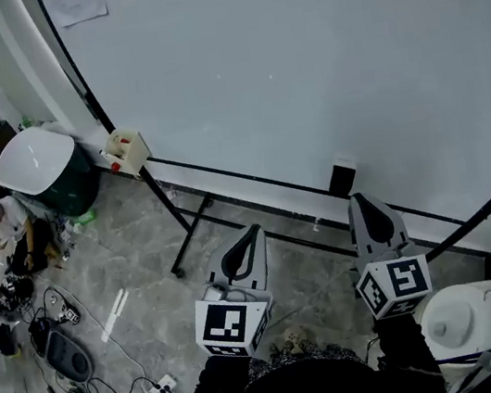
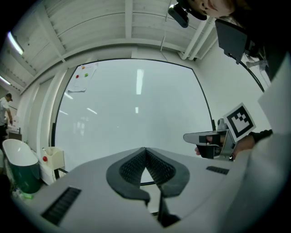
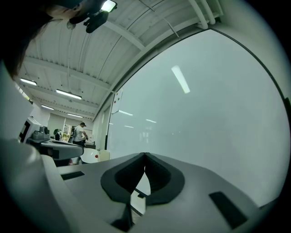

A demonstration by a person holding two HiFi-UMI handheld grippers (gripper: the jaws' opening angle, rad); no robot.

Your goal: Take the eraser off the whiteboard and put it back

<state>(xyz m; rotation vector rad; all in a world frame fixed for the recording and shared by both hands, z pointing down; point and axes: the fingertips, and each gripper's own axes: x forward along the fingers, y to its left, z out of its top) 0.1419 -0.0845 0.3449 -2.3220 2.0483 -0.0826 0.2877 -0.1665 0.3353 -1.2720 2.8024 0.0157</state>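
The eraser (image 1: 344,178), a small dark block, sits low on the whiteboard (image 1: 297,59), near its bottom edge. It is just ahead of the tips of the right gripper (image 1: 360,200) and does not touch them. The right gripper is clenched: its jaws meet at the tips with nothing between them. The left gripper (image 1: 251,230) is beside it, further from the eraser, also clenched and empty. Both point toward the board. Well to the left of the left gripper, a cream box (image 1: 126,151) hangs on the board's stand. Beyond the box stands a white tub (image 1: 37,162).
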